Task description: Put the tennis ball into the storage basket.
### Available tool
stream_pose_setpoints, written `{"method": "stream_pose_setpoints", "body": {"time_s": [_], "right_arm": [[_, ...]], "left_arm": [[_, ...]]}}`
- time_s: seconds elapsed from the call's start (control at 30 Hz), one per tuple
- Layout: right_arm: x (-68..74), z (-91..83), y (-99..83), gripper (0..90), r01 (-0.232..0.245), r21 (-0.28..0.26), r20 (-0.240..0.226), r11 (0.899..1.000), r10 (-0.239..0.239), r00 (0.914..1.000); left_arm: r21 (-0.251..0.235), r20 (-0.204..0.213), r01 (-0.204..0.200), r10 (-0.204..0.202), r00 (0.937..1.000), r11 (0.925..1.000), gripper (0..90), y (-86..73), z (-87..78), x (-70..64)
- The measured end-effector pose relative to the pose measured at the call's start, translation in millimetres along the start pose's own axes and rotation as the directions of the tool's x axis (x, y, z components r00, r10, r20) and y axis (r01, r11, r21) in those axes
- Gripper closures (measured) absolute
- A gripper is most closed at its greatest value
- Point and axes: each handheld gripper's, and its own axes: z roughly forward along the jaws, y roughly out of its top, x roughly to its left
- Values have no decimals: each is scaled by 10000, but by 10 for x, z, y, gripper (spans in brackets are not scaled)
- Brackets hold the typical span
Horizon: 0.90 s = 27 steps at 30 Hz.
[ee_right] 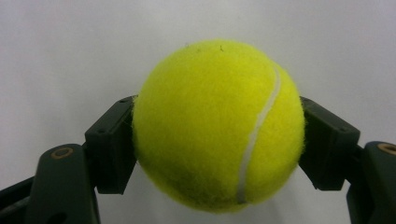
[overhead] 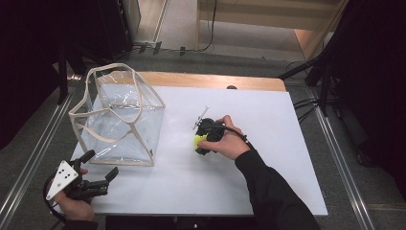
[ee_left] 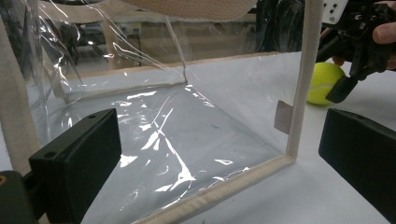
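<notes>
Tennis ball, fuzzy yellow-green with a white seam, sits clamped between the two black jaws of the right gripper near the middle of the white table, its flanks pressed squarely by both jaws, a hold that looks firm enough for lifting. Whether the ball rests on the table or just above it cannot be told. To the left stands a clear plastic tote bag with cream fabric trim and handles, upright and open at the top, most likely the ball's destination. The left gripper hovers just beside the bag's near corner with its jaws spread wide and empty, seemingly placed to steady the flimsy bag; in the left gripper view the bag's cream corner seam rises between those jaws. Count: one ball, one bag, two grippers, one table.
</notes>
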Motion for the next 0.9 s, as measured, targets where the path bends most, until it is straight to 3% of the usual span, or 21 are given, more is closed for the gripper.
{"method": "stream_pose_setpoints", "body": {"time_s": [0.47,0.9], "right_arm": [[23,-20,73,226,47,-123,-159,9999,-49,9999],[89,-15,213,226,460,-63,-241,9989,-462,9986]], "left_arm": [[2,3,2,-2,10000,10000,0,0,0,-1],[2,9,8,-8,10000,10000,0,1,-1,2]]}}
